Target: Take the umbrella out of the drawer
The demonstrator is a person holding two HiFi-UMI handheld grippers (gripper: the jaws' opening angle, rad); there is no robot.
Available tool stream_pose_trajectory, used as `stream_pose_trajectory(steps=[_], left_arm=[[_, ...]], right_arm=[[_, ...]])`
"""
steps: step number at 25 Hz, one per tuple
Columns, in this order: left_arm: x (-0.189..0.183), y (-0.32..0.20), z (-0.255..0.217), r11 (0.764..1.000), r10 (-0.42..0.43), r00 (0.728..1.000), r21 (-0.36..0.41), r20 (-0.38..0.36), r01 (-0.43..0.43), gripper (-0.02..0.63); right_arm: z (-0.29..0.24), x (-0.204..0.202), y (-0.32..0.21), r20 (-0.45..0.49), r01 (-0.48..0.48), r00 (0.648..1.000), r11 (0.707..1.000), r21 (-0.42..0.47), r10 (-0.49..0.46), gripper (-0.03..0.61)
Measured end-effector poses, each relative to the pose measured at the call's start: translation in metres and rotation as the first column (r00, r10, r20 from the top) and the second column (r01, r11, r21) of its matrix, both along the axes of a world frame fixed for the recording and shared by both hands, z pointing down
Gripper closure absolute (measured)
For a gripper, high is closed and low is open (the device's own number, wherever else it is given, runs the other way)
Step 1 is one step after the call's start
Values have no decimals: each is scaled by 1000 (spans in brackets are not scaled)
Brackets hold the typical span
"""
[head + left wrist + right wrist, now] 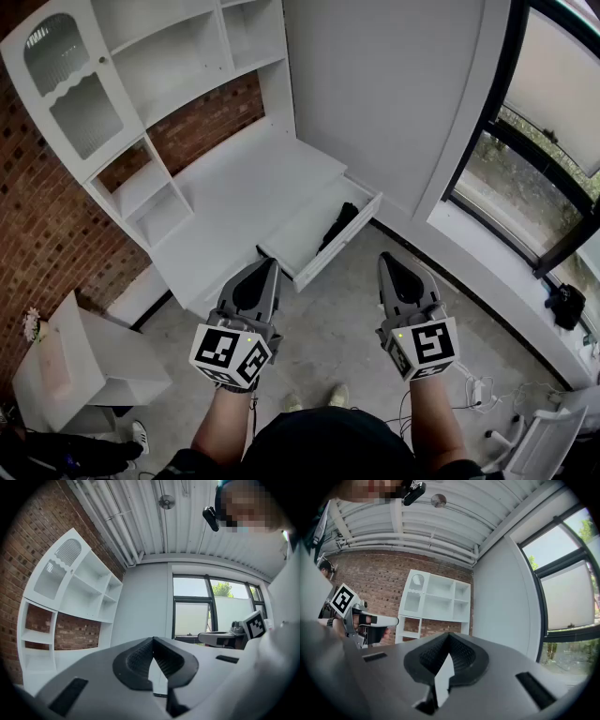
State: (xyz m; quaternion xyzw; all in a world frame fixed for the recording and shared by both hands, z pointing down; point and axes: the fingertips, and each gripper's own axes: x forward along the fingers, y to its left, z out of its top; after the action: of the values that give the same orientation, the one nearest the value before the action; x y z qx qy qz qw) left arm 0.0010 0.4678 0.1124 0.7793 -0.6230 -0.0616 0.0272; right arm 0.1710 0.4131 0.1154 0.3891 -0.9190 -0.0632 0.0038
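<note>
The black folded umbrella (337, 226) lies inside the open white drawer (330, 260), along its right side, touched by neither gripper. The drawer is pulled out from under the white counter (248, 192), below the shelf unit (150, 56) on the brick wall. The left gripper (266, 265) hovers just in front of the drawer's left corner, its jaws closed together on nothing. The right gripper (389, 259) is held level over the floor (333, 323) right of the drawer, also closed and empty

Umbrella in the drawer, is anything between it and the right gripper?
Nothing visible covers the umbrella. The drawer is open; only its front panel lies between it and the right gripper, whose jaws are shut.
</note>
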Motion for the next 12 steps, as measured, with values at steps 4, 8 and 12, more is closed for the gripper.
stream_pose_trajectory(steps=[4,8,12], left_arm=[[9,-1,0,1000,1,1000,1,2,-1,607],[15,-2,0,1000,0,1000,0,-2,0,607],[20,-5,1,1000,-7,1000,-2,-12,7,607]], right_arm=[[-1,7,0,4,2,1000,1000,-8,-2,574],[-2,12,0,8,5,1000,1000,-18,-5,574],[4,17,-3,3,27,1000,999,-39,-27,574]])
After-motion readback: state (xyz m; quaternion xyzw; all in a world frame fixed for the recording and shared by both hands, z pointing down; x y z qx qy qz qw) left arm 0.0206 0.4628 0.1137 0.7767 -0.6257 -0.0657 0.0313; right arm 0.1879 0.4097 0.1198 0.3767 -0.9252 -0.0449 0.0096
